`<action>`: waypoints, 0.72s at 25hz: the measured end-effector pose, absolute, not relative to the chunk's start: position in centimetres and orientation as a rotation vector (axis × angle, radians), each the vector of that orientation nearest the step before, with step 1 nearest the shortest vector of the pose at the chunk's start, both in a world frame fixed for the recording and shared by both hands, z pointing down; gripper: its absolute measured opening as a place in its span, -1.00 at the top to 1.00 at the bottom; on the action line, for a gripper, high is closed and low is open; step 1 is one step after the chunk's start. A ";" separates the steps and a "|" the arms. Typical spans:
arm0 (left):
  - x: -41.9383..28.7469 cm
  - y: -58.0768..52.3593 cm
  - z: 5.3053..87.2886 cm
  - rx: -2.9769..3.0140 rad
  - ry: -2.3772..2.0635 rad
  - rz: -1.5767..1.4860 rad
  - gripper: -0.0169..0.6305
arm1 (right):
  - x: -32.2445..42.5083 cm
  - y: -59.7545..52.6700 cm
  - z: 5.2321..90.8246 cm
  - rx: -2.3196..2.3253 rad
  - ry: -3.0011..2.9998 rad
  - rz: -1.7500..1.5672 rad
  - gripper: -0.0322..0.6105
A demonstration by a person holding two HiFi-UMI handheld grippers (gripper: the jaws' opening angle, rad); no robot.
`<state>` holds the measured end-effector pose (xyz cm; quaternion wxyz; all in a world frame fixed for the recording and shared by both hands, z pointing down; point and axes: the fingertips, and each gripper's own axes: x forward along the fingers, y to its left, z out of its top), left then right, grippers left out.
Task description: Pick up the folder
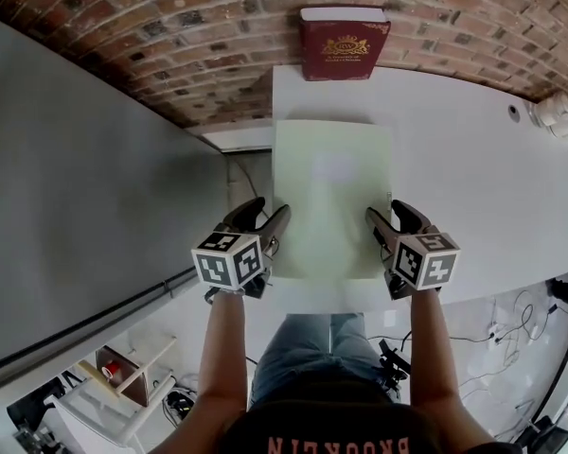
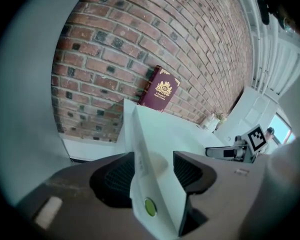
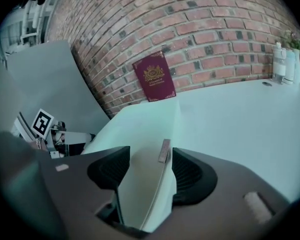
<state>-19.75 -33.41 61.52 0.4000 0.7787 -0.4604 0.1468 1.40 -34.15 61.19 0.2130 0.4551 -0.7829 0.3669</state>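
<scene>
A pale green folder point(image 1: 331, 197) lies spread over the left part of the white table point(image 1: 473, 159). My left gripper point(image 1: 268, 213) is at its left edge, near the front corner, and my right gripper point(image 1: 388, 214) is at its right edge. In the left gripper view the folder's edge point(image 2: 155, 134), with a round green sticker point(image 2: 149, 207), runs between the jaws of the left gripper point(image 2: 152, 166), and gaps show beside the pads. In the right gripper view the folder point(image 3: 140, 124) likewise stands between the right gripper's point(image 3: 150, 166) spread pads.
A dark red book point(image 1: 344, 43) leans upright against the brick wall behind the folder. White bottles point(image 1: 559, 116) stand at the table's far right. A grey panel point(image 1: 76, 178) runs along the left, close to the table's left edge. Shelving and cables lie on the floor below.
</scene>
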 end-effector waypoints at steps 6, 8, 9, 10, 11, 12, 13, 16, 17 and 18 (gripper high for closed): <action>-19.2 -33.3 63.1 1.916 -1.089 0.344 0.16 | 1.4 -34.2 62.5 1.257 -2.165 1.137 0.05; -19.4 -33.4 63.5 1.891 -1.072 0.330 0.07 | 1.4 -34.2 62.8 1.239 -2.164 1.165 0.02; -19.4 -33.4 63.6 1.884 -1.061 0.324 0.03 | 1.3 -34.2 62.9 1.228 -2.163 1.171 0.02; -19.5 -33.4 63.8 1.878 -1.050 0.318 0.01 | 1.3 -34.2 62.9 1.218 -2.161 1.173 0.02; -19.5 -33.4 63.9 1.874 -1.038 0.314 0.01 | 1.2 -34.2 63.0 1.210 -2.157 1.175 0.02; -19.4 -33.4 63.9 1.871 -1.027 0.309 0.01 | 1.2 -34.2 63.0 1.204 -2.153 1.178 0.02; -19.3 -33.4 64.0 1.868 -1.015 0.303 0.01 | 1.2 -34.3 63.1 1.200 -2.150 1.182 0.01; -18.9 -33.4 64.1 1.858 -0.962 0.265 0.08 | 1.2 -34.3 63.1 1.196 -2.148 1.197 0.01; -18.8 -33.4 64.1 1.855 -0.945 0.253 0.13 | 1.2 -34.3 63.1 1.195 -2.149 1.203 0.02; -18.7 -33.3 64.0 1.854 -0.935 0.247 0.15 | 1.2 -34.3 63.1 1.192 -2.149 1.207 0.02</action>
